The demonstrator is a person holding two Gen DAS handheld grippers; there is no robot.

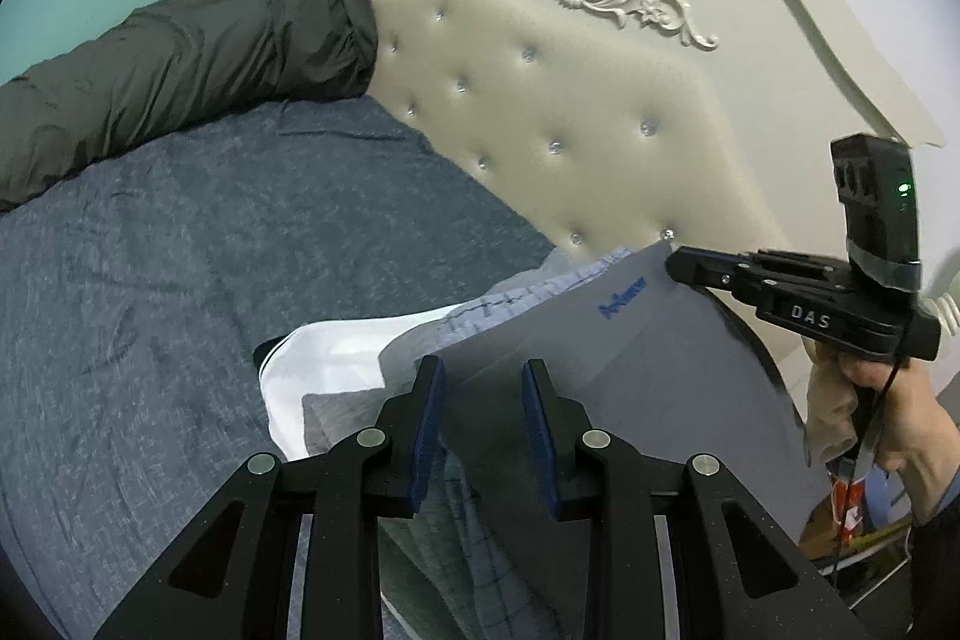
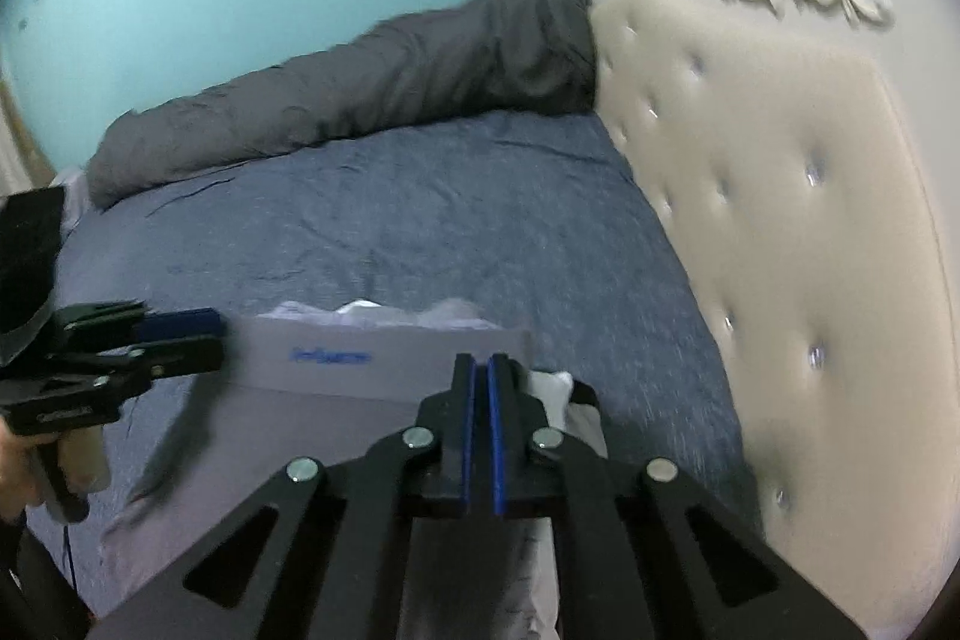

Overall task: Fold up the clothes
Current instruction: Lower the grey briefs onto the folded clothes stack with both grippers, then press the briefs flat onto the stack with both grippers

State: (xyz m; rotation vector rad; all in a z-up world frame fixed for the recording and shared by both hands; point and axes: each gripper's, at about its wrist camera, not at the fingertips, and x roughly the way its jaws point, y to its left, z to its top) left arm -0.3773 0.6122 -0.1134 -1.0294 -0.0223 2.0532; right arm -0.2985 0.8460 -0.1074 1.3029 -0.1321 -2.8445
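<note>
While both grippers sit at the near edge of the bed (image 2: 420, 220), the grey garment (image 1: 630, 370) w/ blue lettering is lifted off the pile and stretched between them as a flat sheet, long axis running roughly L–R across the person. Right gripper (image 2: 481, 370): jaws nearly together, thin slit only, looks clamped on the garment's right top corner; left wrist view backs this, tip meets the cloth corner near the headboard (image 1: 570, 100). Left gripper (image 1: 483, 376): jaws apart, moderate gap, cloth edge sits between/just behind the pads, so can't confirm a grip; in the right wrist view its tip touches the left end of the sheet, but blur hides whether it pinches. Under the grey piece: a white garment (image 1: 336, 358) and a blue checked one (image 1: 522, 292), lying on the sheet close to the headboard. Key relation for next move, my read: cloth hangs ahead of and below both jaw sets, so folding means carrying the top edge fwd/down over open bed; left side needs a firm pinch first or that corner drops. Left view only: lettering close-up, the underlying pile, the person's right hand (image 1: 888, 418). Right view only: full free bed area and the dark rolled duvet (image 2: 360, 88) along the far wall, well apart from the work.
</note>
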